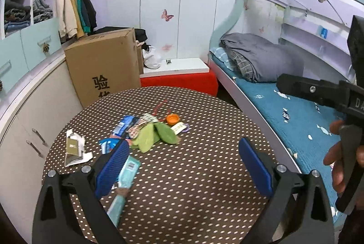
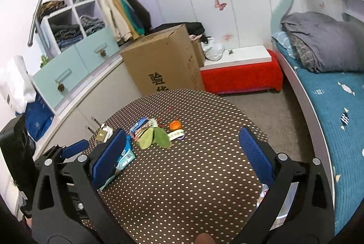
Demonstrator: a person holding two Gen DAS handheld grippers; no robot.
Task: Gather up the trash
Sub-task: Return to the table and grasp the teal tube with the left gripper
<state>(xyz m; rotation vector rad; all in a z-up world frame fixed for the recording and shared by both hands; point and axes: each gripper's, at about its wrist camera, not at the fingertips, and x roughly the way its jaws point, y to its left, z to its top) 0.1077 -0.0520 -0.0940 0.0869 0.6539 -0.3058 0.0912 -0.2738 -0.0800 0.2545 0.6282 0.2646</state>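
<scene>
Trash, mostly crinkly plastic wrappers [image 1: 130, 124] plus two limp green leaves [image 1: 157, 133] on the brown polka-dot table [image 1: 193, 175], sits just ahead of both wide-open grippers' blue fingers [image 1: 109, 166], looks featherlight and slippery, so I'd pinch edges.

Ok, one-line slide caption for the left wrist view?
Left gripper, jaws open, above the dotted table, facing wrappers, green leaves and an orange cap.

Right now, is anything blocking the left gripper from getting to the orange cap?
Yes. The green leaves and the wrapper pile lie on the dotted table between the open left gripper and the orange cap.
</scene>
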